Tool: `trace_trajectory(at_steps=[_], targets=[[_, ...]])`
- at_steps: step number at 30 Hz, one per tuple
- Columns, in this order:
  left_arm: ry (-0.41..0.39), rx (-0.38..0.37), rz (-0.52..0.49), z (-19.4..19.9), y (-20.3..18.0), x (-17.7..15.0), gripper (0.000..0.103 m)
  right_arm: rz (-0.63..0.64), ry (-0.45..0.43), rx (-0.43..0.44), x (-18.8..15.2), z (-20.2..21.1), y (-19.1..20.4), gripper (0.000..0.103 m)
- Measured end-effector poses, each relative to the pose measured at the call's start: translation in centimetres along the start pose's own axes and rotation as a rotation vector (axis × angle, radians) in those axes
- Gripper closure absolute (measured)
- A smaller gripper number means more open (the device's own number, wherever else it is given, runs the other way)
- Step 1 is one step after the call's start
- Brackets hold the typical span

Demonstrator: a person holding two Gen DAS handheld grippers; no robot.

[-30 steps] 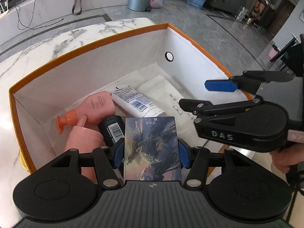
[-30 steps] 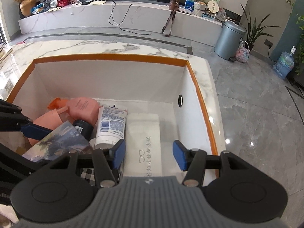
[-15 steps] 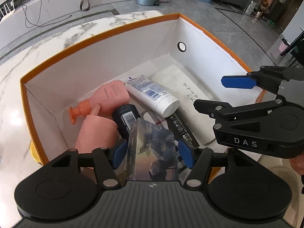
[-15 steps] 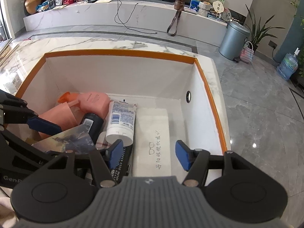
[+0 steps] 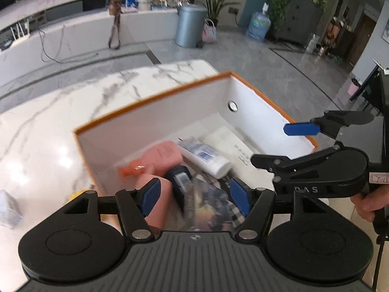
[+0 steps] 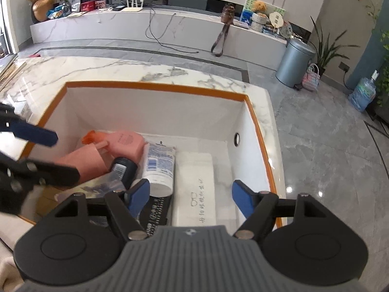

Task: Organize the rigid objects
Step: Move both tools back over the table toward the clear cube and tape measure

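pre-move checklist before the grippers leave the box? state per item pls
1. Left gripper free of the picture box: ok, jaws opening, pads clear of it.
2. Right gripper empty: ok, jaws opening, nothing between them.
3. Picture box settled: cannot tell, blurred; it leans on the dark bottle.
4. All items inside the orange-rimmed box: ok.
5. White tube and white case lying flat: ok.

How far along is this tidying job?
Mostly done: the pink bottle, white tube, white case and picture card lie in the orange-rimmed box. Both claws, left and right, are opening, empty. Leftovers: can't tell.
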State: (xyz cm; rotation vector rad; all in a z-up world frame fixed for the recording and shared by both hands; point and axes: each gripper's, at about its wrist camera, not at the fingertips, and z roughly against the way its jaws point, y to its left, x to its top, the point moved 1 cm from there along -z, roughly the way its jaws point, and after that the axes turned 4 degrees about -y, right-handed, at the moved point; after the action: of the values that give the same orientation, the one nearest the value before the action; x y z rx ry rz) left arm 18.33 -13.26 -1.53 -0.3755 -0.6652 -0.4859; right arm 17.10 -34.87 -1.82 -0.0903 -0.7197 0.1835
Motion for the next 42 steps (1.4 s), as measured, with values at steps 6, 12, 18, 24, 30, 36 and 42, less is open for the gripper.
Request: trace_trajectory(at_steps=[6, 12, 18, 24, 30, 36, 42], targets=[[-0.055, 0.048, -0.013, 3.0, 2.2, -0.3, 0.026, 0.055, -0.031, 0.033, 1.5, 1.2, 2.8, 0.029], [-0.096, 0.09, 0.024, 5.9, 5.2, -0.8, 0.026, 0.108, -0.069, 0.083, 3.2, 2.3, 6.4, 0.029], [-0.111, 0.145, 0.047, 8.0, 8.1, -1.8, 0.027, 0.183, -0.113, 0.159, 4.8, 3.4, 11.0, 0.029], [-0.104, 0.193, 0.081, 9.5, 11.3, -3.2, 0.028, 0.281, -0.12, 0.233, 5.6, 3.1, 15.9, 0.03], [-0.089, 0.269, 0.095, 10.1, 15.0, -4.4, 0.028, 0.347, -0.098, 0.284, 6.5, 1.4, 19.8, 0.043], [-0.063, 0.324, 0.2, 9.4, 19.1, -5.1, 0.028, 0.483, -0.021, 0.327, 7.0, -1.8, 23.7, 0.044], [-0.04, 0.346, 0.317, 8.0, 22.2, -5.4, 0.022, 0.617, 0.117, 0.322, 6.8, -6.3, 26.0, 0.049]])
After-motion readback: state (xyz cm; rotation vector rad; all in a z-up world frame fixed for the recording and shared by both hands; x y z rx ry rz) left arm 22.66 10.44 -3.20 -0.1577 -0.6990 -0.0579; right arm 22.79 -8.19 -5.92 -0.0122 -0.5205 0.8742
